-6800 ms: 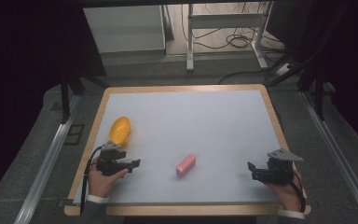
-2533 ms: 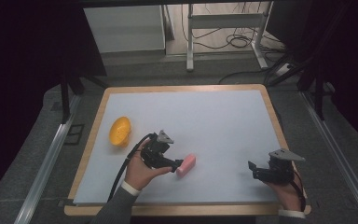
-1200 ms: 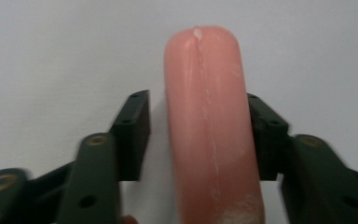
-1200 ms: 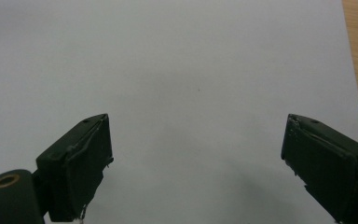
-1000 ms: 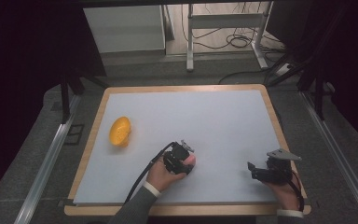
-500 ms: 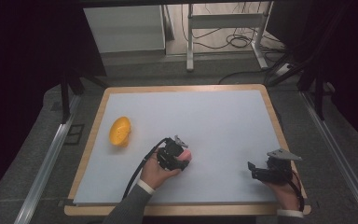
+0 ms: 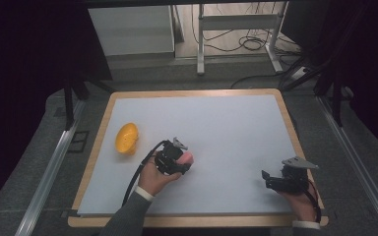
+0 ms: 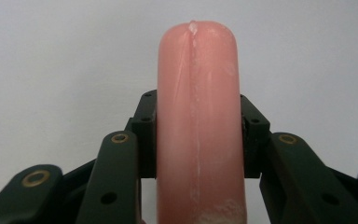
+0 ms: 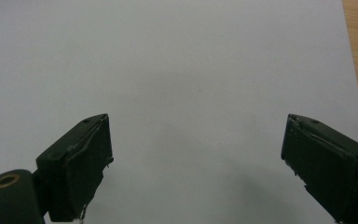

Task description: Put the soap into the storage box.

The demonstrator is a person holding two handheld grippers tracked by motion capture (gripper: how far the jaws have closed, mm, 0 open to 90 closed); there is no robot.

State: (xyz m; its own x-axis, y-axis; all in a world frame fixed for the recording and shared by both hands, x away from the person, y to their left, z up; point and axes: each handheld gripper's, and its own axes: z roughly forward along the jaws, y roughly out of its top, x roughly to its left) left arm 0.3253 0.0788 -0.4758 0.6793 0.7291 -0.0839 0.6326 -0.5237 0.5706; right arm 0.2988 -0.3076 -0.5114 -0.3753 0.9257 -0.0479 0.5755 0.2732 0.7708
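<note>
Because the left gripper (image 7: 184, 164) has its two black jaws pressed flat against the sides of the pink sausage (image 8: 198, 126), the piece sits lengthwise along the tool's own axis, rounded tip pointing away from the hand. That grip looks chosen for carrying: pads (image 8: 144, 140) bite near the middle of the length, so neither end should droop. In the high view the sausage (image 7: 187, 158) shows as a pink nub at the gripper's front, near the middle of the white table (image 7: 236, 128), slightly left of centre. Whether it is lifted clear of the surface or just resting on it, I cannot tell.

The yellow bowl (image 7: 126, 138) lies on its side near the left edge, well apart from the held piece, its opening turned roughly toward the gripper (a likely destination, judged only from the layout).

The right gripper (image 7: 275, 181) waits near the front right corner, jaws spread wide over bare table, nothing between them. Held there, it stays out of the left arm's path.

Risk: a soft, smooth casing could slip if the hand tilts.
</note>
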